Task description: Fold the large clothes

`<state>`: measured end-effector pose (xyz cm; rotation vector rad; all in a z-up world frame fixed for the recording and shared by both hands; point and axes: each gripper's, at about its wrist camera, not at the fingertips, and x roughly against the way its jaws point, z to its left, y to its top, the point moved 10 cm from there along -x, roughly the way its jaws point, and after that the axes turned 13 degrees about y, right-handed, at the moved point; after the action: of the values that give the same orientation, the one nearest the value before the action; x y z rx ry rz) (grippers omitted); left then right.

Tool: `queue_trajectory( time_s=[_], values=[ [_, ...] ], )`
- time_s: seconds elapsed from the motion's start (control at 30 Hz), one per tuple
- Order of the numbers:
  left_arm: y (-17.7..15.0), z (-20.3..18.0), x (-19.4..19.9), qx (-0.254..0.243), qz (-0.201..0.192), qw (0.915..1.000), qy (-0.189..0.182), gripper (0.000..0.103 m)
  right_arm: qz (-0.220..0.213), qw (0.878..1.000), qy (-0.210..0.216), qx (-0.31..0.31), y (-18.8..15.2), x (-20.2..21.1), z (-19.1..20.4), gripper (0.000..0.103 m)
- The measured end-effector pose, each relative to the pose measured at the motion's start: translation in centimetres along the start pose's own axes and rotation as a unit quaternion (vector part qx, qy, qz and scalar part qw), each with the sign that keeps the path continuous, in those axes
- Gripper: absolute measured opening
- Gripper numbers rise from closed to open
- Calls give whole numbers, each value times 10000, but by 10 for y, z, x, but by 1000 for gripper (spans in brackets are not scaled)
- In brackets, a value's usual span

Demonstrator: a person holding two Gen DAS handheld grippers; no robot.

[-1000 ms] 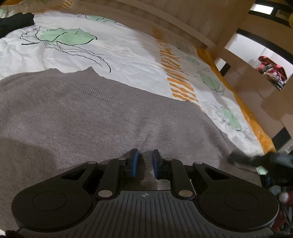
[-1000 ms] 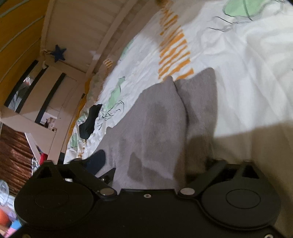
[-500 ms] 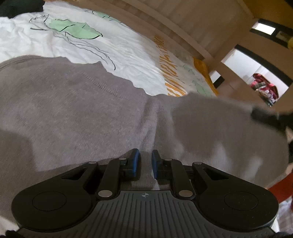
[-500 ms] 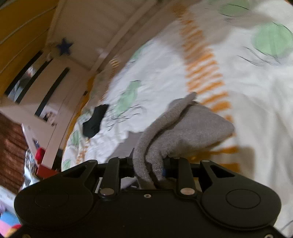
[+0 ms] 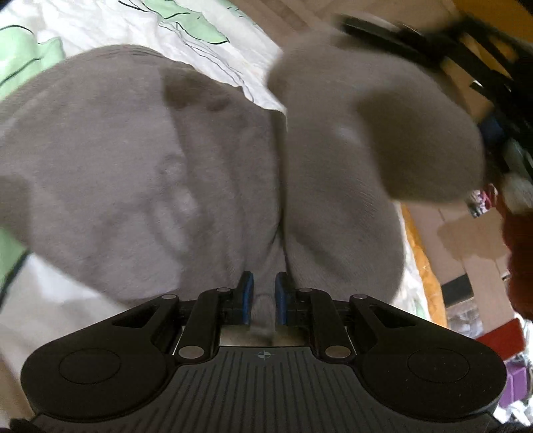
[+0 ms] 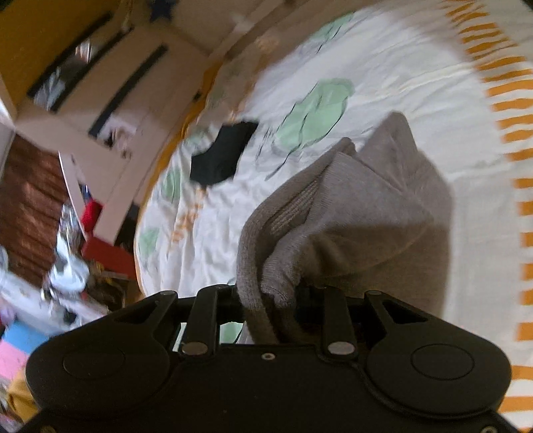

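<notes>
A grey knit sweater [image 5: 133, 166] lies on a white bedsheet [image 5: 186, 30] printed with green leaves. My left gripper [image 5: 264, 283] is shut on a fold of the sweater, with grey cloth pinched between its blue pads [image 5: 247, 293]. To the right, another part of the sweater [image 5: 383, 116] hangs raised and blurred. In the right wrist view my right gripper [image 6: 269, 293] is shut on a bunched, ribbed edge of the sweater [image 6: 366, 216], lifted off the bedsheet [image 6: 399, 66]. The cloth hides its fingertips.
A black garment [image 6: 221, 156] lies further off on the sheet. Orange stripes [image 6: 513, 106] run along the sheet's border. Beyond the bed edge are cardboard boxes [image 5: 473, 239], a red box [image 6: 106, 249] and clutter on the floor [image 6: 63, 276].
The right gripper, wide open over the flat sweater a second ago, has closed on its edge and lifted it. The left gripper has pulled its pinched fold along, and the sweater now bunches up.
</notes>
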<state>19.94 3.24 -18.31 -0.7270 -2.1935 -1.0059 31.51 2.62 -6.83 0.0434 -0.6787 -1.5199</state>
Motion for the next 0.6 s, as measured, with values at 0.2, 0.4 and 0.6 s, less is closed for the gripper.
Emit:
queue_trajectory(
  time_s=[0.2,0.4,0.6],
  values=[
    [-5,7,14,-217,93,9994,260,19,700,9973,-171,103,-29,-65,2,37],
    [-15,3,33,-658,102,9973,300,22,1006,9945,-58,280,-44,-88,10,57],
    [-19,-23,47,-1372,11,9905,132,25,704,9941,774,300,-33,-70,46,57]
  ],
)
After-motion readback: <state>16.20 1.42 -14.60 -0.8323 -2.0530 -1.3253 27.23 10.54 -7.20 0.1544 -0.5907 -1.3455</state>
